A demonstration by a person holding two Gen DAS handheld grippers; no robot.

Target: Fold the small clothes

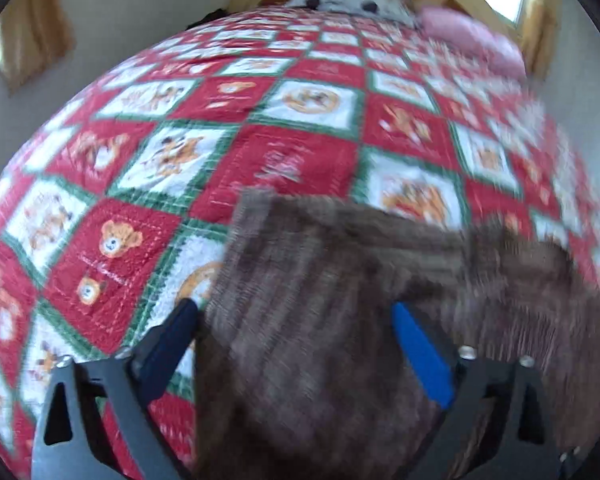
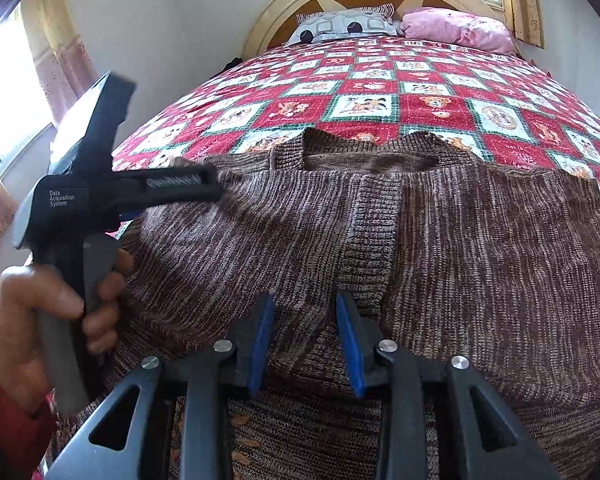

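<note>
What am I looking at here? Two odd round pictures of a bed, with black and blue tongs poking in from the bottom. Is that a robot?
No robot: a person holds a hand-operated gripper in each hand, and each carries a wide-angle camera looking along its jaws. The blurry picture is from the left gripper, the sharp one from the right gripper. In the sharp one you also see the person's left hand around the other tool's handle. On the red patchwork quilt lies a brown knitted sweater, spread flat. Both pairs of jaws stand apart over the knit; neither visibly pinches it. Pillows sit by the headboard.
</note>
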